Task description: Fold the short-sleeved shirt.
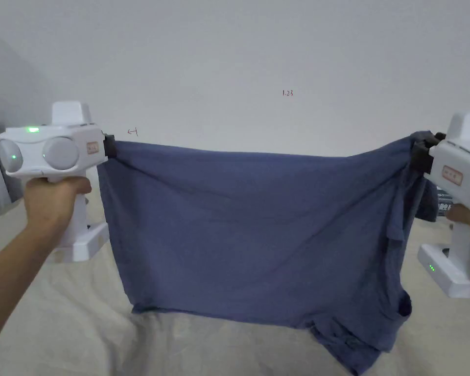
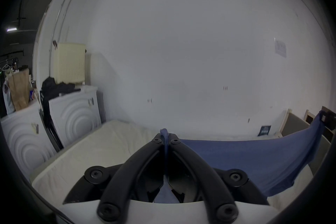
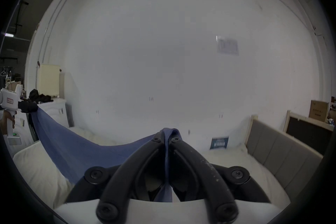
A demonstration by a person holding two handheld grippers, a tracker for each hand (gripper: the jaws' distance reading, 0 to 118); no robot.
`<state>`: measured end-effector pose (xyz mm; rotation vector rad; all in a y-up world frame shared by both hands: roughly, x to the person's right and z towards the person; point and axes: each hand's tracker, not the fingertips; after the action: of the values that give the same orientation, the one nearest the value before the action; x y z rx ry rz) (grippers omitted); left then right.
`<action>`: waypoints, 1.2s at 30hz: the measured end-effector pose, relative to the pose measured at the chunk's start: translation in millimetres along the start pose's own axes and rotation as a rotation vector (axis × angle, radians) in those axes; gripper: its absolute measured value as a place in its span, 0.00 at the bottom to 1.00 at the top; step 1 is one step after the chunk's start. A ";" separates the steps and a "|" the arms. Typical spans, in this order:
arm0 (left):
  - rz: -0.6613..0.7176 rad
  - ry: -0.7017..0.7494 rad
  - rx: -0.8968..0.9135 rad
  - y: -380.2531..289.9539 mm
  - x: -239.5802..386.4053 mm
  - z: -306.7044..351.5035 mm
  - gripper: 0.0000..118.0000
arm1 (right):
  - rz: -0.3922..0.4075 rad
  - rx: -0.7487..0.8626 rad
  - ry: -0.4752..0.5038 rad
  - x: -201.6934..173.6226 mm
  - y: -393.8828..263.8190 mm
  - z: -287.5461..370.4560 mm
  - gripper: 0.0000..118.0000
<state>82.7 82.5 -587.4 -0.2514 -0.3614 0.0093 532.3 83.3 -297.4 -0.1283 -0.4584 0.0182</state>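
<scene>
I have the blue shirt stretched in the air above the bed, its top edge sagging slightly between my two grippers. In the head view the left gripper pinches the shirt's upper left corner and the right gripper pinches the upper right corner, where the cloth bunches and a sleeve hangs down just below the jaws. The shirt's lower right part droops lowest and touches the bed; the lower left hem hangs near the sheet, and I cannot tell whether it touches.

The left gripper view adds the grip itself: both jaws of the left gripper are clamped together on a thin fold of the shirt, a nub of cloth poking out past the tips. To the left of the bed in this view stand white appliances with dark clothes piled on top, which the head view leaves out.

The right gripper view shows the same clench at the right gripper, with a thicker wad of shirt squeezed between the jaws. Beyond the bed, it picks up a grey padded headboard on the right, and my other gripper far off on the left, gripping the shirt's opposite end.
</scene>
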 end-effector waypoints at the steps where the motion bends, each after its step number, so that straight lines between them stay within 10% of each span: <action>1: 0.005 -0.002 -0.022 -13.4 -0.5 -5.3 0.02 | -0.004 -0.026 0.006 1.3 -14.0 -4.5 0.03; 36: 0.081 0.035 -0.606 -382.7 -112.3 274.7 0.02 | -0.299 -0.624 0.092 -13.5 -331.0 336.4 0.04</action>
<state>-132.4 -228.0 -284.3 -0.8645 -0.3117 -0.0258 367.7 -205.5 37.8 -0.6687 -0.3751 -0.4255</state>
